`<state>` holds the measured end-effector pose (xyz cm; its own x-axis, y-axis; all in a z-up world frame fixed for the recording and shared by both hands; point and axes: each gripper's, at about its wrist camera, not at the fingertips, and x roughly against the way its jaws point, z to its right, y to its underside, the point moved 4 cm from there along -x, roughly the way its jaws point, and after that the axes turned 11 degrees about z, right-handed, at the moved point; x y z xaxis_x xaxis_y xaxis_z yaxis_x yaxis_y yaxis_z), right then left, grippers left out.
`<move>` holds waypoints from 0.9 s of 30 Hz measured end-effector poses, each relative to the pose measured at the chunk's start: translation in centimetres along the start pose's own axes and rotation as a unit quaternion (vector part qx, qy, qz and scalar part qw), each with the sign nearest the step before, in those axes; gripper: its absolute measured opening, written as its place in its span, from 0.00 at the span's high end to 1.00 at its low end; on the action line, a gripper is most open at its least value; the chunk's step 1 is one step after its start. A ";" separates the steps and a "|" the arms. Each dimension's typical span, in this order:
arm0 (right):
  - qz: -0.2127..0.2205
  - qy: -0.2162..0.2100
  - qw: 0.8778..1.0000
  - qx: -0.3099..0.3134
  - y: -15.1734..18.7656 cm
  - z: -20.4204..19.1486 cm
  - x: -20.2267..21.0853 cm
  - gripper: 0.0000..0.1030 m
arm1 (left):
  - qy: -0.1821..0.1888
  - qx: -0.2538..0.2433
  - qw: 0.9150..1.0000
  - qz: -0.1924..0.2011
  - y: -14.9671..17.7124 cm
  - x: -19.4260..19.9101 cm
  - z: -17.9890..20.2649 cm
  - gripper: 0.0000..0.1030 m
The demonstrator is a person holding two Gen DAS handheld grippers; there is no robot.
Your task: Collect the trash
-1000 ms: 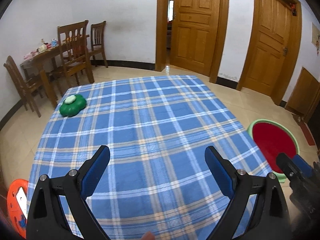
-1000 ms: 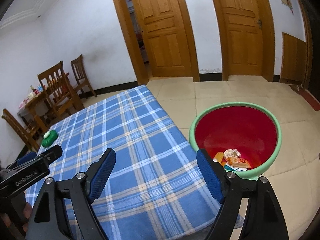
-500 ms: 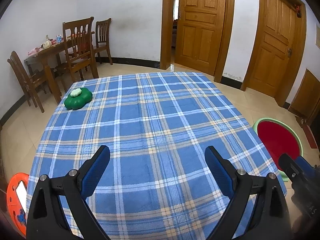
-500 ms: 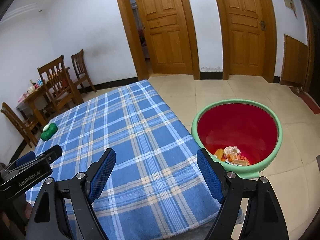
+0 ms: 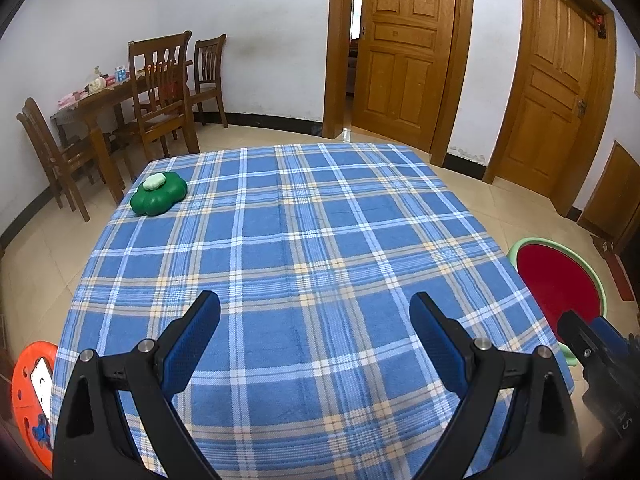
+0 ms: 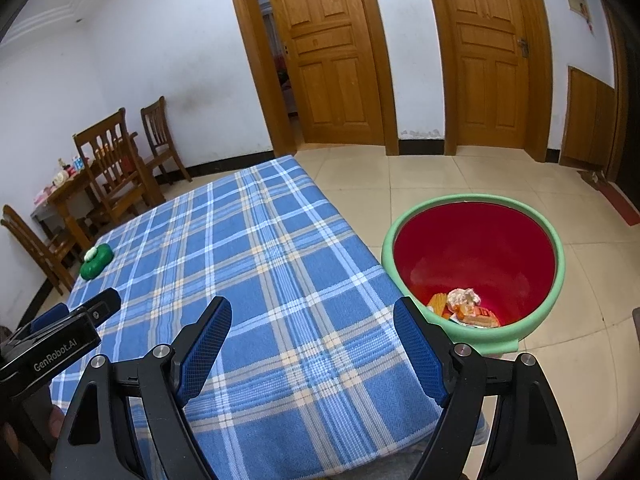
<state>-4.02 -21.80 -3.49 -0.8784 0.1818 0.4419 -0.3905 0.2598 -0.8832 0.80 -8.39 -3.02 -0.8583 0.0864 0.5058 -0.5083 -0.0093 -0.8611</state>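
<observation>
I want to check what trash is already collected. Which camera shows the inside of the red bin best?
The right wrist view: it looks down into the red bin, showing the crumpled paper and orange wrappers at its bottom. The left wrist view catches only part of its rim and red inside at the right edge, with no contents visible.

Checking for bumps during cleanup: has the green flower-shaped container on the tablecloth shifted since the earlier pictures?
No. The green container sits by the same far-left corner of the blue plaid tablecloth; only the camera moved.
</observation>
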 end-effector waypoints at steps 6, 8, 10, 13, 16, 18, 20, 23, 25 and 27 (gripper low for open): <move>0.000 0.000 1.000 0.000 0.0 0.0 0.0 0.19 | -0.001 0.000 1.000 0.000 0.0 0.0 0.0 0.09; 0.000 0.000 1.000 0.000 0.0 0.0 0.0 0.19 | -0.001 0.000 1.000 -0.001 0.0 0.0 -0.1 0.09; 0.000 0.000 1.000 0.000 0.0 0.0 0.0 0.19 | -0.002 0.002 1.000 -0.001 0.0 0.0 -0.2 0.09; 0.000 0.000 1.000 0.000 0.0 0.0 0.0 0.19 | -0.002 0.001 1.000 -0.001 0.0 0.0 -0.2 0.09; -0.001 0.000 1.000 0.000 0.0 0.0 0.0 0.19 | -0.002 0.001 1.000 -0.001 0.0 0.0 -0.2 0.09; -0.001 0.000 1.000 0.000 -0.1 0.0 0.0 0.19 | -0.002 0.002 1.000 -0.002 0.0 0.0 -0.3 0.09; -0.001 0.000 1.000 0.000 0.0 0.0 0.0 0.19 | -0.002 0.002 1.000 -0.002 0.0 0.0 -0.3 0.09; 0.000 0.000 1.000 0.000 -0.1 0.0 0.0 0.19 | -0.002 0.002 1.000 -0.002 0.0 0.0 -0.3 0.09; -0.001 0.000 1.000 0.001 -0.1 0.0 0.0 0.19 | -0.002 0.002 1.000 -0.002 0.0 0.0 -0.3 0.09; -0.001 0.000 1.000 0.000 -0.1 0.0 0.0 0.19 | -0.002 0.002 1.000 -0.002 0.0 0.0 -0.3 0.09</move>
<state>-4.02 -21.80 -3.40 -0.8780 0.1815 0.4430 -0.3917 0.2598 -0.8827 0.86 -8.12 -3.02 -0.8564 0.0823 0.5097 -0.5122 -0.0124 -0.8587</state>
